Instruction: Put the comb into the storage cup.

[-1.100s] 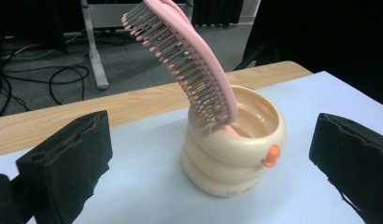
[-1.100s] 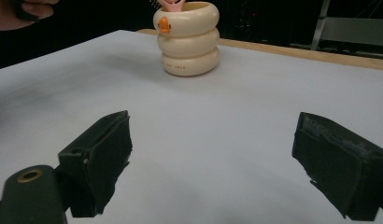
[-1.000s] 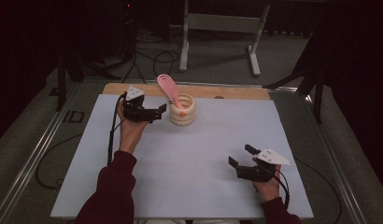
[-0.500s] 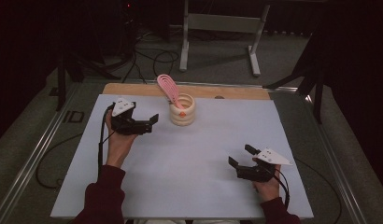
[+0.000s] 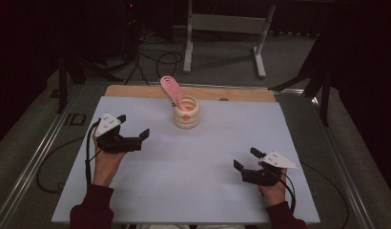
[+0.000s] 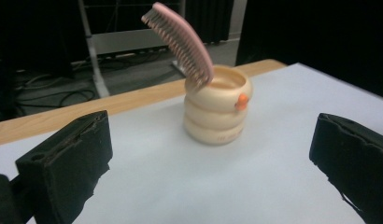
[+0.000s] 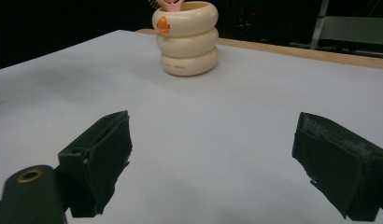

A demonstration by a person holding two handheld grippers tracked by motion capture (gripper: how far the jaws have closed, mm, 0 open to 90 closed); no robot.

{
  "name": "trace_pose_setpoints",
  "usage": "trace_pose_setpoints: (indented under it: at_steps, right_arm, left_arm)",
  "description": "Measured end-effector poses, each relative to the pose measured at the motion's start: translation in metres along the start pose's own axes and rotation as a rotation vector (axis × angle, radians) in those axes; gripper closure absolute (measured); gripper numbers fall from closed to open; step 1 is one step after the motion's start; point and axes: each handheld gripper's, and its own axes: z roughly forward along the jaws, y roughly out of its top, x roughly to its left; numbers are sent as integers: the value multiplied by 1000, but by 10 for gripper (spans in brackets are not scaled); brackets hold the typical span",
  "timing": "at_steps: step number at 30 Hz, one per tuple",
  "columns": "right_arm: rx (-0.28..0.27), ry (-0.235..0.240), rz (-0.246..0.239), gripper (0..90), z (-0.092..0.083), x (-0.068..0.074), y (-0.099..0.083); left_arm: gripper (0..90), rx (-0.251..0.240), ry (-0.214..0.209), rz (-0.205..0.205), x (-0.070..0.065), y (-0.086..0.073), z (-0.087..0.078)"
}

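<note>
One cream holder (image 5: 186, 114), shaped as three stacked rounded rings with a small orange knob on its side, stands near the far edge of the white-covered desk (image 5: 193, 181). One pink ribbed comb (image 5: 171, 90) leans out of its mouth. The left hand-held gripper (image 5: 132, 139) has its jaws wide apart, empty, near the holder; the right hand-held gripper (image 5: 244, 160) likewise gapes, well apart

Glossy plastic cup (image 6: 217, 112), pink plastic comb (image 6: 182, 42)
</note>
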Motion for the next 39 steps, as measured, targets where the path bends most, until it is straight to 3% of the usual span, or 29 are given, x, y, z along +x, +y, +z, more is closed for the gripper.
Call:
trace_pose_setpoints:
  at_steps: [5, 9, 19, 27, 31, 32, 39]
  right_arm:
    - [-11, -15, -2, 105, -4, -3, 2]
    - [-20, -14, 0, 105, -7, -4, 4]
    - [-24, -9, -15, 95, -15, -1, 12]
    - [-22, -17, -43, 94, -19, 0, 14]
    - [-21, -18, -42, 94, -21, -1, 14]
    - [-21, -18, -42, 94, -21, -1, 14]
    - [-7, -32, -45, 94, -25, -4, 7]
  left_arm:
    - [0, 12, 7, 13, -5, -19, -7]
    - [0, 19, 16, -13, -6, -42, -16]
    - [0, -13, 40, -2, -6, -67, -38]
    - [0, -40, 60, -13, -3, -76, -56]
    - [0, -42, 61, -15, -2, -77, -57]
    - [0, -62, 64, -37, 0, -77, -59]
    - [0, -76, 64, -57, 3, -77, -61]
